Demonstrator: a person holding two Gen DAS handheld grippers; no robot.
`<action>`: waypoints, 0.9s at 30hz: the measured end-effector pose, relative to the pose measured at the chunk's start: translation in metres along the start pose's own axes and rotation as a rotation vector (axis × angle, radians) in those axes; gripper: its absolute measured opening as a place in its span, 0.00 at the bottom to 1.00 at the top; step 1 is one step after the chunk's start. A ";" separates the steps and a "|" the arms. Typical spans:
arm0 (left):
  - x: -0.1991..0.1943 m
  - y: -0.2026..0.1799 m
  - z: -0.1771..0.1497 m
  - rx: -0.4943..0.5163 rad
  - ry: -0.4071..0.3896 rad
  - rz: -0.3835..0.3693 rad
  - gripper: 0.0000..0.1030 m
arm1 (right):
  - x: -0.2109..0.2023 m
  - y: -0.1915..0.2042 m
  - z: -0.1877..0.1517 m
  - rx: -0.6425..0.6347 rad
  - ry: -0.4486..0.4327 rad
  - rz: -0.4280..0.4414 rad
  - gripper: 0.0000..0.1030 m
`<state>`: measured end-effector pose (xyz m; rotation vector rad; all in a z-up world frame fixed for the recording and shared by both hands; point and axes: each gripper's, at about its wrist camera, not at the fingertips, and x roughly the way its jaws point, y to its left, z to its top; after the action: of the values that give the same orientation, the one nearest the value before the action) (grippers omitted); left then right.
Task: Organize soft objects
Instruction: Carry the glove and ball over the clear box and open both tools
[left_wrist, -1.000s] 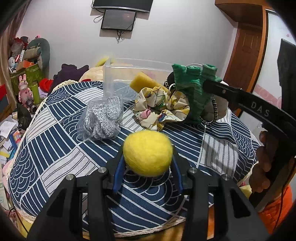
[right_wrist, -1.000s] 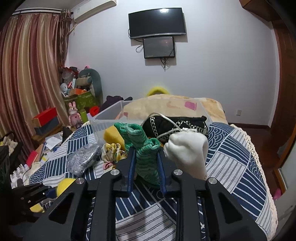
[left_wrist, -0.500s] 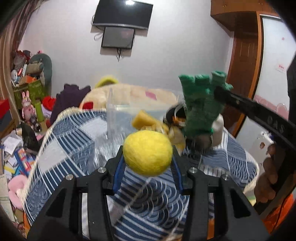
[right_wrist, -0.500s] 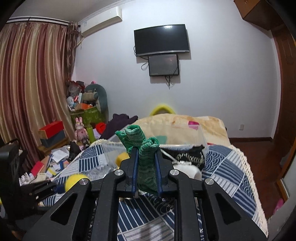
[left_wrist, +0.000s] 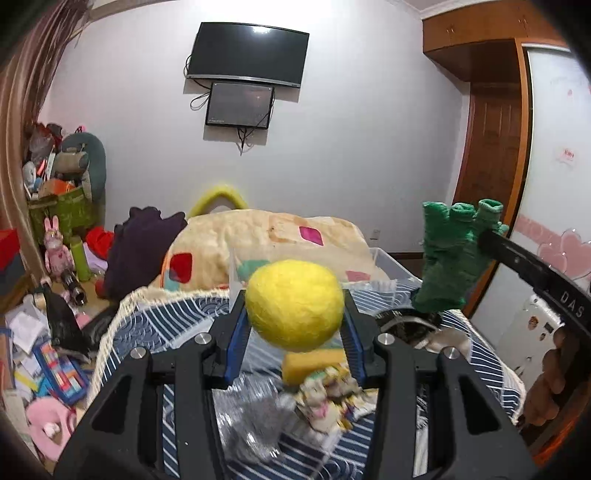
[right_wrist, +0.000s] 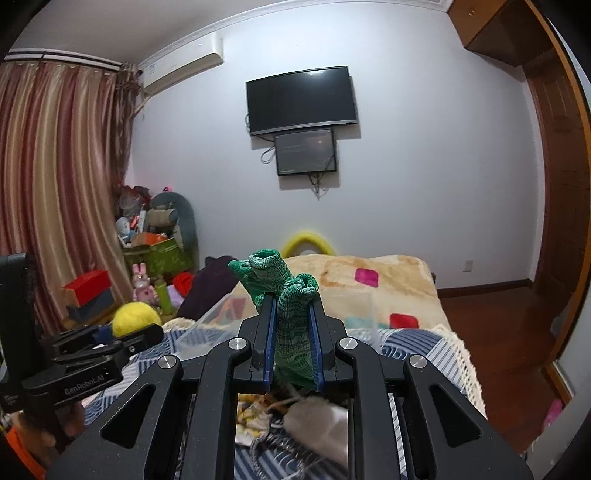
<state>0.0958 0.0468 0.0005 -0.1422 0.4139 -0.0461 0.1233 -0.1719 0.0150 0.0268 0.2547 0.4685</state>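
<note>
- While both grippers hang above the table with a load each, none of the soft things can yet be seen in the clear plastic bin (left_wrist: 388, 260) at the far edge, so the sorting looks barely begun.
- Left gripper (left_wrist: 295, 325) pinches the yellow felt ball (left_wrist: 294, 304); right gripper (right_wrist: 291, 332) is clamped on the green knit glove (right_wrist: 291, 317), fingers up.
- Left on the striped tablecloth (left_wrist: 155, 325), as I judge it: the yellow sponge (left_wrist: 314, 363), the floral scrunchie (left_wrist: 327, 397), the bagged grey scrubbers (left_wrist: 253, 424) and a white pouch (right_wrist: 314, 424).
- Compared with a second ago, ball and glove have both risen clear of the cloth, and both cameras now look over the bin toward the bed (left_wrist: 266, 236).
</note>
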 end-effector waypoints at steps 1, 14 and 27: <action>0.005 0.000 0.005 0.014 0.001 0.007 0.44 | 0.003 -0.002 0.002 0.002 0.001 -0.007 0.14; 0.083 -0.001 0.022 0.082 0.114 0.041 0.44 | 0.044 -0.007 0.002 0.003 0.070 -0.017 0.14; 0.151 -0.010 0.006 0.121 0.272 0.070 0.44 | 0.089 -0.029 -0.022 0.022 0.317 -0.052 0.14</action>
<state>0.2366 0.0267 -0.0523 -0.0009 0.6861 -0.0219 0.2074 -0.1580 -0.0295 -0.0333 0.5701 0.4171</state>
